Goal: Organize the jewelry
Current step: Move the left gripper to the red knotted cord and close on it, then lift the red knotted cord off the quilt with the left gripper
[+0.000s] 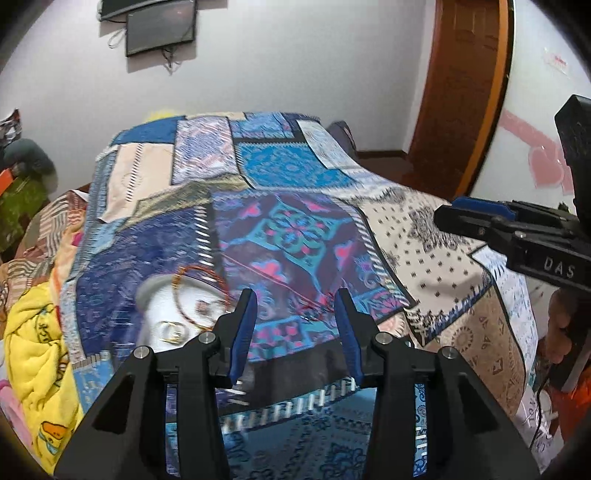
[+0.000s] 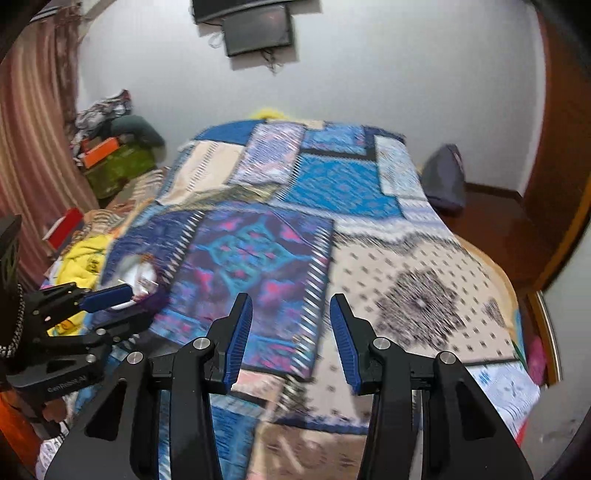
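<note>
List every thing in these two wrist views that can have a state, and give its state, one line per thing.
left gripper: open, nothing between its fingers, above the bedspread.
right gripper: open, holding nothing.
white dish: resting on the patchwork bedspread, blurred.
red bangle: lying over the dish.
gold rings: lying on the dish.
wall screen: dark, off.
yellow blanket: crumpled beside the bedspread.

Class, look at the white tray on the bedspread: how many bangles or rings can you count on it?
2 are clear on the white tray: a thin reddish-gold bangle across its far side, and a small gold ring nearer the camera. Blur and the left gripper's fingers may hide more.
</note>
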Tool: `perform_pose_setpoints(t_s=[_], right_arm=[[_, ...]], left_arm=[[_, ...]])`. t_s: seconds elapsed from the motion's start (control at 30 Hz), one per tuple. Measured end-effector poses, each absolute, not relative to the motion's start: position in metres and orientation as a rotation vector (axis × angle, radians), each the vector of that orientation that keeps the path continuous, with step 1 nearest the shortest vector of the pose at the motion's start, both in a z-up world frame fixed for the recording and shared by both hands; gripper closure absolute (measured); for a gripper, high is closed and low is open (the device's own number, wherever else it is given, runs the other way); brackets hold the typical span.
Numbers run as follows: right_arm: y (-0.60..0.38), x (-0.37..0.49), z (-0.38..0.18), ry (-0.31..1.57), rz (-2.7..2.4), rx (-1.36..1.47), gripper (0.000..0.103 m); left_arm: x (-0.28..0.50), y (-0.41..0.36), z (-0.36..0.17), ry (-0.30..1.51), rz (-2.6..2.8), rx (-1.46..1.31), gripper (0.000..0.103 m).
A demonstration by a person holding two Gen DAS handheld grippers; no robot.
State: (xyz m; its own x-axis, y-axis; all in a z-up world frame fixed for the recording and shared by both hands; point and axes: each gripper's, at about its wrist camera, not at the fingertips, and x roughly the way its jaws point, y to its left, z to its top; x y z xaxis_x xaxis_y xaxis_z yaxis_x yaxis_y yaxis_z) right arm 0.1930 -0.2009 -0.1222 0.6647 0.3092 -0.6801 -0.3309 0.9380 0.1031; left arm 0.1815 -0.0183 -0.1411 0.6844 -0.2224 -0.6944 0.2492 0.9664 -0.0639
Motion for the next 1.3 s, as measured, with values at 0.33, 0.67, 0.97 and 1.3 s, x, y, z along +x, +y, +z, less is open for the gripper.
perform_pose_setpoints(t_s=[0.33,0.67,0.97,1.3], right_arm=[[-0.227,0.190,-0.162,0.892,0.318,-0.070,0.063],[-0.208,0.214,-0.185,0.960,0.409,-0.098,0.063],[-0.186,0.229,-0.204,1.018,0.482,-0.149,0.064],[-0.194,0.235,-0.208,1.040,0.490,-0.068,0.087]], left_arm=[[0.204,-0.042,-0.193,0.904,-0.305,0.066,0.061],[0.228,-0.053,-0.215,0.958,-0.325,0.102,0.060],[0.244,-0.056,-0.220,0.981,-0.355,0.080,0.061],[0.248,-0.062,-0.223,0.982,-0.365,0.070,0.086]])
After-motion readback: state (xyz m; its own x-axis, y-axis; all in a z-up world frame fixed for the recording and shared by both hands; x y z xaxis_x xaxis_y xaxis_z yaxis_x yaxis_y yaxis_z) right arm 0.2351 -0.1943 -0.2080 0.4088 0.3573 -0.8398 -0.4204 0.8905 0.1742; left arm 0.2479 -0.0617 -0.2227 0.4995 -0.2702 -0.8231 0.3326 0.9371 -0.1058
